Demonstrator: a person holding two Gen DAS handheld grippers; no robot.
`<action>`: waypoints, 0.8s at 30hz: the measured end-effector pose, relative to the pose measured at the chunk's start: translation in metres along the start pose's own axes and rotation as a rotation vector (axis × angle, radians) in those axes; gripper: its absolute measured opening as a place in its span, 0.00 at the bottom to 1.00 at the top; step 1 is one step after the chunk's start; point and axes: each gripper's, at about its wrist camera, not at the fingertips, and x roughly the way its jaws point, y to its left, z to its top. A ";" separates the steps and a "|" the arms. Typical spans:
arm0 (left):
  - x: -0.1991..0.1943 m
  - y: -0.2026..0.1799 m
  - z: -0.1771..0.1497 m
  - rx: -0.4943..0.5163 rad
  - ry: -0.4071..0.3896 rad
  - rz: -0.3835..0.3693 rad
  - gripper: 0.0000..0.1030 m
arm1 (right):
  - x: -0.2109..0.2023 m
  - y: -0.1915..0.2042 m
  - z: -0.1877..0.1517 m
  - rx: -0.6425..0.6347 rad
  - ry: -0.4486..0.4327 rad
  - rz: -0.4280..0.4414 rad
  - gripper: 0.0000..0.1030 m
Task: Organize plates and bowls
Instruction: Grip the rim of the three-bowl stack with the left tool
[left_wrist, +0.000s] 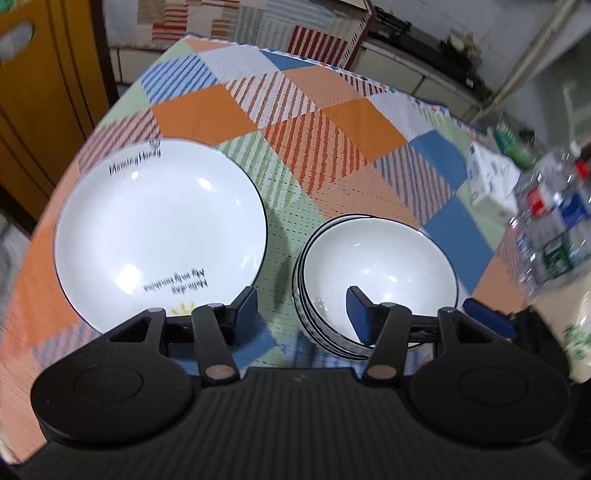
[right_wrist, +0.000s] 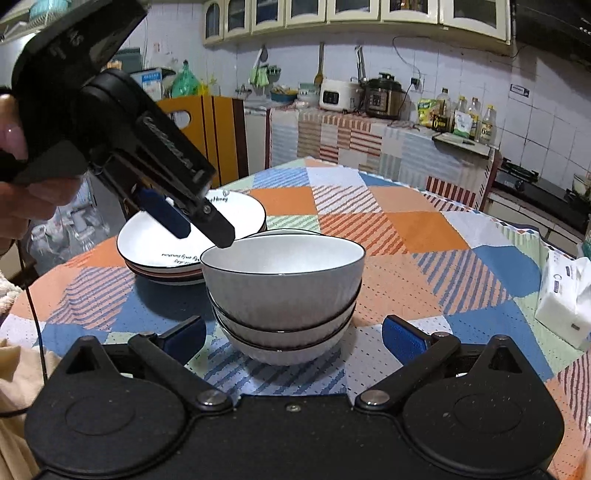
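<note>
A stack of white black-rimmed bowls (right_wrist: 282, 295) stands on the patterned tablecloth (right_wrist: 424, 236); it also shows in the left wrist view (left_wrist: 376, 258). To its left is a stack of white plates (right_wrist: 166, 251) with black lettering, the top plate (left_wrist: 159, 229) seen from above. My left gripper (left_wrist: 301, 314) is open and hovers above the near-left rim of the top bowl; it appears in the right wrist view (right_wrist: 203, 230). My right gripper (right_wrist: 293, 338) is open, low, with its blue pads on either side of the bottom bowl, not touching.
A white tissue pack (right_wrist: 565, 295) lies at the table's right edge. Plastic bottles (left_wrist: 554, 221) stand at the right of the left wrist view. A yellow chair back (right_wrist: 210, 133) stands behind the table, with a kitchen counter and appliances (right_wrist: 380, 96) beyond.
</note>
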 end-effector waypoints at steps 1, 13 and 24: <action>0.001 0.003 -0.002 -0.026 0.001 -0.016 0.54 | -0.001 -0.001 -0.003 -0.001 -0.015 0.003 1.00; 0.031 0.009 -0.022 -0.147 0.020 -0.069 0.57 | 0.049 -0.015 -0.016 -0.003 0.087 0.092 1.00; 0.043 0.005 -0.031 -0.129 -0.025 -0.045 0.46 | 0.090 -0.022 -0.021 0.067 0.107 0.135 1.00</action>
